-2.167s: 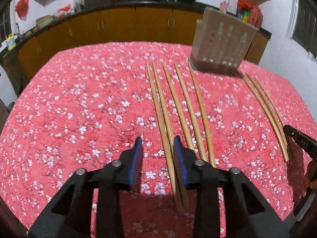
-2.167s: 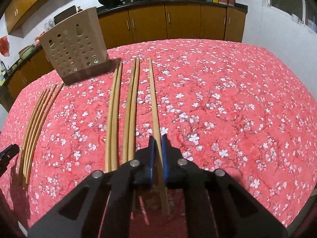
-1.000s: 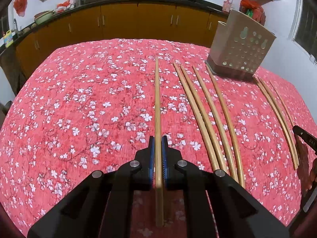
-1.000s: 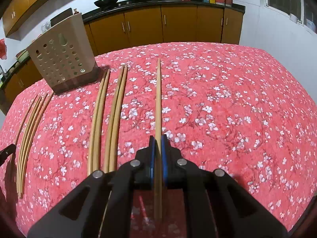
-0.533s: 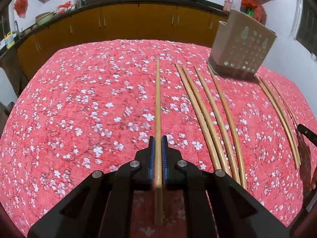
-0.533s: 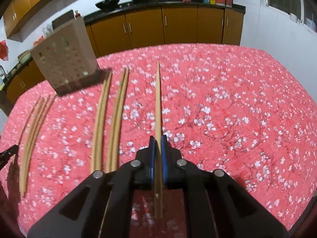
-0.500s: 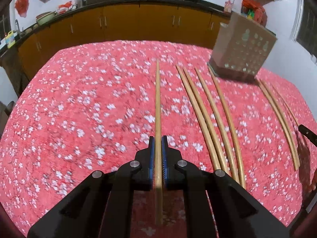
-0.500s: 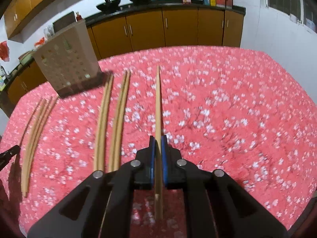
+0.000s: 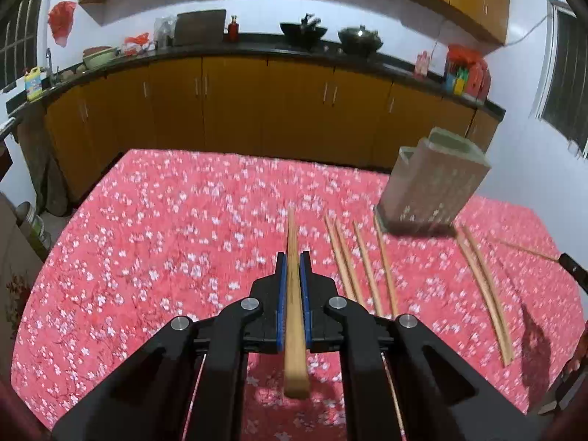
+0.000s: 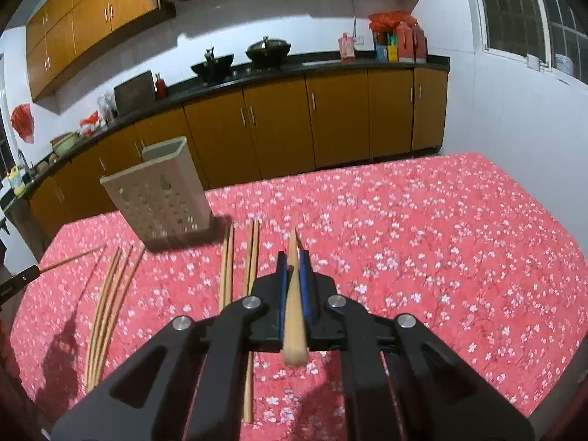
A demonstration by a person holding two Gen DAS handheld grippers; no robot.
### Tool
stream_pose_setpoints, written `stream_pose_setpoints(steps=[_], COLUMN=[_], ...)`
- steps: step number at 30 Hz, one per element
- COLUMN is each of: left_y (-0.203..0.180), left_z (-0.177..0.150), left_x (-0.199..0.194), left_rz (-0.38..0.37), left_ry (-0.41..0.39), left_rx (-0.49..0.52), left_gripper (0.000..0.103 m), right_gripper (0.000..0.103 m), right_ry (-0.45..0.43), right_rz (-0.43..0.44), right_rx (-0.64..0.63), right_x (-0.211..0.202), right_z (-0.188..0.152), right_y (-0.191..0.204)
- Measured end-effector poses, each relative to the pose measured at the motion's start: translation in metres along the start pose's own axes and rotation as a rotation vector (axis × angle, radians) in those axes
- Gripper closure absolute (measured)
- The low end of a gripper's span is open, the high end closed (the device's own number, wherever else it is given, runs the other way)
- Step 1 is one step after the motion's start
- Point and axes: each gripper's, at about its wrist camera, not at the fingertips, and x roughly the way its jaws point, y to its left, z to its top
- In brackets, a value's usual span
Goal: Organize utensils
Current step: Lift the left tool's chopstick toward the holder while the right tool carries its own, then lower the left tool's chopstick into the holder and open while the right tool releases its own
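Wooden chopstick (image 9: 293,294) clamped lengthwise in left tool (image 9: 293,268), another chopstick (image 10: 293,294) clamped in right tool (image 10: 293,268)

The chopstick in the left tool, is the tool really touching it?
Touching. In the left wrist view the left tool is shut on the chopstick: both blue pads press its sides with no gap, and it is lifted off the red tablecloth.

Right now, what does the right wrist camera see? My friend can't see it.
The right gripper holds one chopstick above a red flowery tablecloth. More chopsticks lie to its left, near a beige holder.
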Motion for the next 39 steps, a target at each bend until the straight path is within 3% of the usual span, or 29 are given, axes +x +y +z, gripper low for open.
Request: stream_pose_setpoints(steps=[14,23,28,32,39], left_y=[-0.014,-0.046,-0.072,-0.085,-0.109], left_z=[0.053,0.124,0.147,0.151,0.143], left_x=[-0.032,-0.064,-0.078,-0.073,-0.03], left_rz=[0.001,-0.061,-0.127,-0.185,-0.216], left_ry=[-0.164,-0.325,-0.42,-0.463,-0.413], left_rx=[0.015,0.016,-0.005,-0.047,-0.027], left_gripper=[0.095,0.095,0.095,0.096,0.095], right_gripper=[0.095,0.095,0.095,0.095,0.095], right_ry=[-0.179,-0.347,-0.33,-0.292,-0.17], right_rz=[0.032,0.171,0.27,0.289,0.286], right_rx=[-0.023,-0.029,-0.053,-0.094,-0.125], right_x=[-0.033,-0.065,-0.061,-0.05,-0.007], right_z=[0.06,0.14,0.156,0.158,0.152], right_y=[0.014,0.046,0.068,0.083,0.101])
